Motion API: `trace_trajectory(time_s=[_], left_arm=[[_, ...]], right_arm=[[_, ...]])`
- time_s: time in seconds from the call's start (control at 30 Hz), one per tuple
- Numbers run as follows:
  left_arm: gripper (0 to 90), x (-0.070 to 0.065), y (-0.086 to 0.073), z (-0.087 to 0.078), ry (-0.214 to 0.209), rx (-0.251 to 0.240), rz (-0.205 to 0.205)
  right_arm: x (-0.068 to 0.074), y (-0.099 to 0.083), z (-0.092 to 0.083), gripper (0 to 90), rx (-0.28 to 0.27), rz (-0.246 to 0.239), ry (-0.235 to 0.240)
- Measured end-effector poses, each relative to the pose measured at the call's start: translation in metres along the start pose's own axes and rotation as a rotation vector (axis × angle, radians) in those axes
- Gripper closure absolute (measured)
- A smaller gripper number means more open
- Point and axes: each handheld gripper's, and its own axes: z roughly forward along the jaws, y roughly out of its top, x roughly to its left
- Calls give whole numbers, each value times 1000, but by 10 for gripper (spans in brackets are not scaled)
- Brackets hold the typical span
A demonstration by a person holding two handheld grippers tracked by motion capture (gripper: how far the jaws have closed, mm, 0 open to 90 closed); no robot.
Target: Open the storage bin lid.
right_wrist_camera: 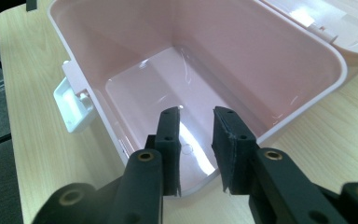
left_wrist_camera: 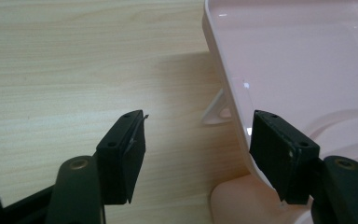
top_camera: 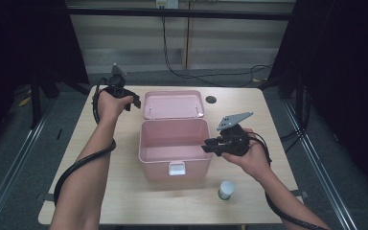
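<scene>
I have the left gripper [top_camera: 133,101] at the left edge of the lid [top_camera: 173,105], jaws spread wide on either side of that rim and gripping nothing — probably placed to steady or swing it, though contact is hard to judge. Right gripper [top_camera: 208,145] hovers over the right wall of the pink box [top_camera: 174,160], jaws narrowly parted, empty. Count: 1 box, 1 white latch [top_camera: 176,168], 1 small bottle [top_camera: 226,190] on the table [top_camera: 124,191] — box interior bare.
</scene>
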Motion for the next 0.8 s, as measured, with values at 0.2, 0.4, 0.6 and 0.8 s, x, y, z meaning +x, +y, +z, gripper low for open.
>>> trace_trajectory(time_s=[0.2,0.4,0.6,0.8], left_arm=[[343,5,-7,-3,-5,1,-1],[334,12,-17,-3,-2,1,-5],[316,20,-25,-5,-7,-7,-4],[308,26,-33,-7,-9,-12,1]], right_arm=[[-2,3,-8,665,2,6,-23],[-8,2,-17,612,-4,25,-39],[-10,-1,-24,568,7,39,-47],[-13,-6,-27,521,12,60,-49]])
